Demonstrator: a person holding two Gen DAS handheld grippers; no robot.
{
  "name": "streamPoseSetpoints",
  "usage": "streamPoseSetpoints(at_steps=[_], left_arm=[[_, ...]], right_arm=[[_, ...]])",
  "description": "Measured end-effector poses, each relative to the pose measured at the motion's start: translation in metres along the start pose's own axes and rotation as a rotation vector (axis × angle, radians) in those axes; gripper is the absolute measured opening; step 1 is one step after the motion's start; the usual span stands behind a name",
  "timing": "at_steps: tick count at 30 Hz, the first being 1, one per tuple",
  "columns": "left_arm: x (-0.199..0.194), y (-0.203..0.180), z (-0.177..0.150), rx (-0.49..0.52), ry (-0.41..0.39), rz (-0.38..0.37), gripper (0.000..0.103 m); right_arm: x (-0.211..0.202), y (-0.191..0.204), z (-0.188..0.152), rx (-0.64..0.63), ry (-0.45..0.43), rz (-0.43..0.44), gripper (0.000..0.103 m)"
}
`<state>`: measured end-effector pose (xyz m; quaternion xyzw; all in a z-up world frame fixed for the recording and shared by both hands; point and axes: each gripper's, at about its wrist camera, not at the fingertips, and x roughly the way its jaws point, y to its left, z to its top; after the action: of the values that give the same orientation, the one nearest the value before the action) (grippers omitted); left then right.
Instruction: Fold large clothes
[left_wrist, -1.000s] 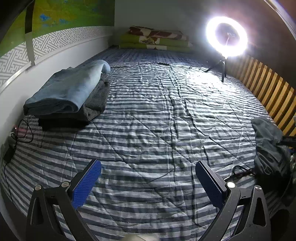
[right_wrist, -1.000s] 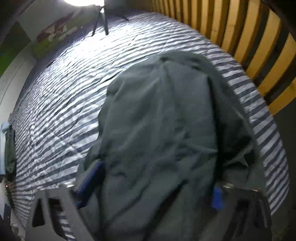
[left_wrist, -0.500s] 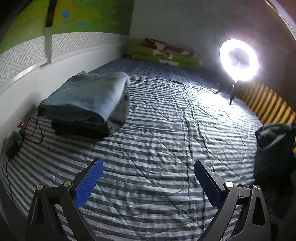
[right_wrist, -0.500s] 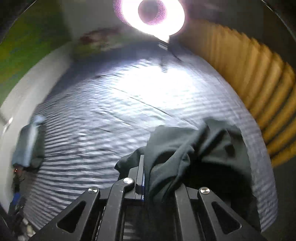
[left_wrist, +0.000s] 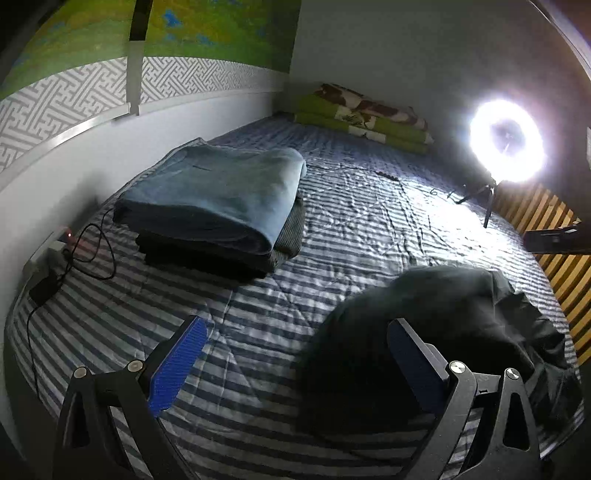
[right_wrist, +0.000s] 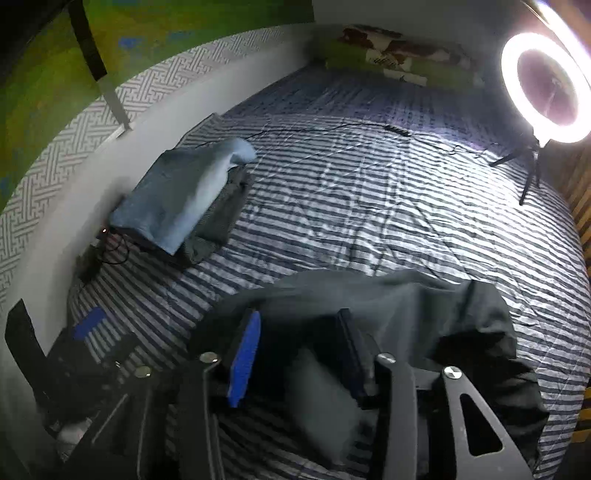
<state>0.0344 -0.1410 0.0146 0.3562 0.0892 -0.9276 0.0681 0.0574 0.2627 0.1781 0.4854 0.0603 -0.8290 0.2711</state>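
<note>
The dark garment (left_wrist: 443, 332) lies crumpled on the striped bed (left_wrist: 332, 229) near the slatted side, both the left gripper (left_wrist: 295, 365) and right gripper (right_wrist: 299, 354) spread and empty (the right's jaws just opening), so I'd judge spreading it flat, pinching only edges, comes first.

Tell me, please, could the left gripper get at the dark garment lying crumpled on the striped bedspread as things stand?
Probably yes. The left gripper is open and empty, and the dark garment lies just past its right finger with only bare striped bedspread between.
</note>
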Motion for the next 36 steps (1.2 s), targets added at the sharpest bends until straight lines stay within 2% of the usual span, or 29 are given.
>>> streamPoseSetpoints(at_steps=[5,7,10,12,16,18,21,23,26,30,32,34,35,36], left_arm=[[0.010,-0.009,-0.011,0.027,0.045,-0.011,0.100],[0.013,-0.020,-0.018,0.043,0.065,-0.023,0.100],[0.013,-0.041,-0.033,0.061,0.097,-0.079,0.100],[0.012,-0.061,-0.045,0.097,0.121,-0.137,0.100],[0.013,-0.106,-0.065,0.183,0.151,-0.197,0.100],[0.015,-0.134,-0.069,0.208,0.164,-0.229,0.100],[0.023,-0.172,-0.069,0.184,0.194,-0.276,0.102],[0.037,-0.195,-0.067,0.197,0.203,-0.247,0.102],[0.064,-0.221,-0.063,0.273,0.190,-0.051,0.101],[0.087,-0.209,-0.060,0.227,0.251,-0.009,0.101],[0.090,-0.200,-0.061,0.219,0.255,-0.022,0.100],[0.091,-0.196,-0.061,0.213,0.262,-0.036,0.088],[0.091,-0.194,-0.061,0.214,0.272,-0.032,0.069],[0.092,-0.193,-0.060,0.214,0.288,-0.032,0.040]], right_arm=[[-0.022,-0.058,-0.039,0.111,-0.024,-0.024,0.047],[-0.028,-0.088,-0.065,0.172,-0.017,-0.049,0.047],[-0.029,-0.133,-0.110,0.265,-0.004,-0.070,0.047],[-0.028,-0.158,-0.139,0.325,0.004,-0.100,0.047],[-0.017,-0.201,-0.188,0.381,0.039,-0.190,0.047],[-0.010,-0.210,-0.201,0.391,0.051,-0.192,0.047],[0.001,-0.214,-0.208,0.379,0.050,-0.183,0.048],[0.009,-0.210,-0.206,0.349,0.045,-0.185,0.049],[0.020,-0.203,-0.204,0.294,0.050,-0.187,0.051],[0.031,-0.191,-0.199,0.206,0.051,-0.213,0.051],[0.036,-0.192,-0.199,0.191,0.050,-0.228,0.051],[0.042,-0.196,-0.200,0.207,0.059,-0.226,0.051],[0.045,-0.198,-0.201,0.224,0.068,-0.217,0.051],[0.047,-0.199,-0.202,0.231,0.073,-0.212,0.051]])
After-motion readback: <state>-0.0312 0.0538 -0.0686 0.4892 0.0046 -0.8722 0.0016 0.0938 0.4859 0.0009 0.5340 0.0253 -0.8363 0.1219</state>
